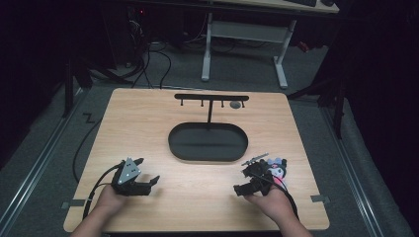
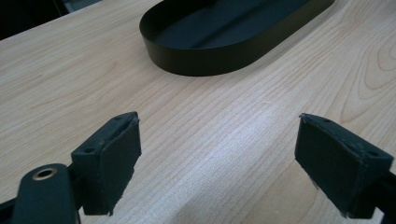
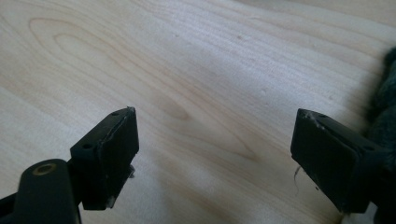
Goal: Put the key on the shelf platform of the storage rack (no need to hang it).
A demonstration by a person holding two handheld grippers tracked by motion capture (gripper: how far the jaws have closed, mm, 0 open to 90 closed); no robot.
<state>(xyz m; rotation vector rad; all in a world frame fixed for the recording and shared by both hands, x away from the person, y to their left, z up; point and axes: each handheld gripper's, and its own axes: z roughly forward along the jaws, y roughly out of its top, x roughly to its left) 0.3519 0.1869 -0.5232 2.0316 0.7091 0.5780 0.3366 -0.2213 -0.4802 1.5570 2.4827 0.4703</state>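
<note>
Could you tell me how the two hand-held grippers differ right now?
The left hand-held gripper lies alone on bare wood, pointing toward the black oval tray; the right hand-held gripper lies beside a dark plush toy. The left shows a grey plate on top, the right none. Both have open, empty jaws.

This looks like a lab or recording studio rather than a home. A pale wooden table (image 1: 148,113) stands alone on grey carpet (image 1: 237,69) in a dark room with black surroundings, and metal rails (image 1: 37,163) run along the floor past its left and right edges. Beyond its far edge, loose cables (image 1: 148,59) trail across the floor beside a white-legged desk (image 1: 247,34).
</note>
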